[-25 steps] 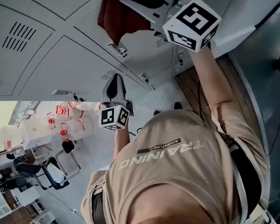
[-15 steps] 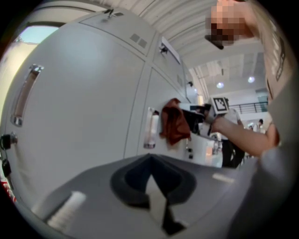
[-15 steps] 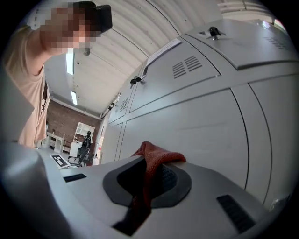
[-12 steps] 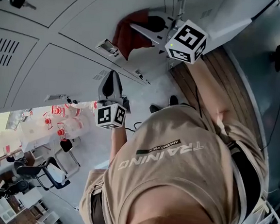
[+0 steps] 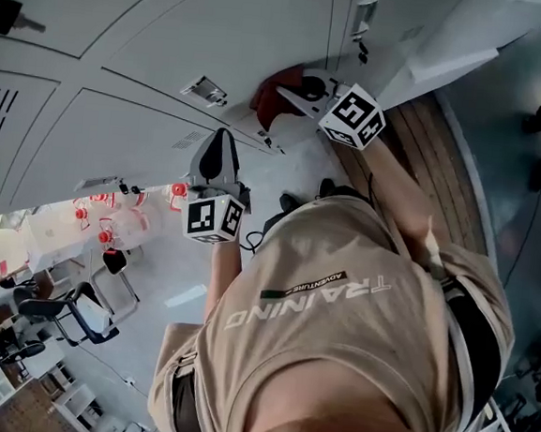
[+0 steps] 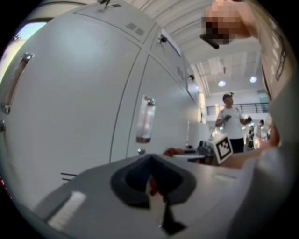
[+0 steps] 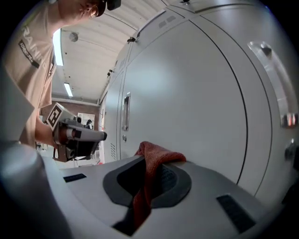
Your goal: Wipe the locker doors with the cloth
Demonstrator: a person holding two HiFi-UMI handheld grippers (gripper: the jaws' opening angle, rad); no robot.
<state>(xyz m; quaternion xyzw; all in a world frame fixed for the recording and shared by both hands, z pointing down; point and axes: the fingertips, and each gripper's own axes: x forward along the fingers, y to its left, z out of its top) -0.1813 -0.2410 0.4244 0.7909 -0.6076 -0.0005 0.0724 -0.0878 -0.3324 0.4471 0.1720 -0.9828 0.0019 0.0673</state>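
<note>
A red cloth [image 5: 277, 92] is pressed against a grey locker door [image 5: 240, 29], pinched in my right gripper [image 5: 298, 94], which is shut on it. In the right gripper view the cloth [image 7: 156, 157] hangs out of the closed jaws of my right gripper [image 7: 149, 173], close to the door [image 7: 196, 93]. My left gripper [image 5: 219, 151] hovers lower down beside the lockers, apart from the cloth. Its jaws [image 6: 152, 179] are shut with nothing held. In the left gripper view the cloth [image 6: 174, 151] shows far off along the locker row.
Metal handles [image 5: 204, 89] [image 6: 145, 119] stick out from the doors, and a key [image 5: 6, 16] hangs in one lock. A person [image 6: 230, 122] stands far behind. Office chairs [image 5: 54, 318] and a table with red-white bottles [image 5: 110, 225] stand on the floor.
My right gripper has carried the cloth along the locker door, away from the camera and to the right in the head view. My left gripper has barely moved.
</note>
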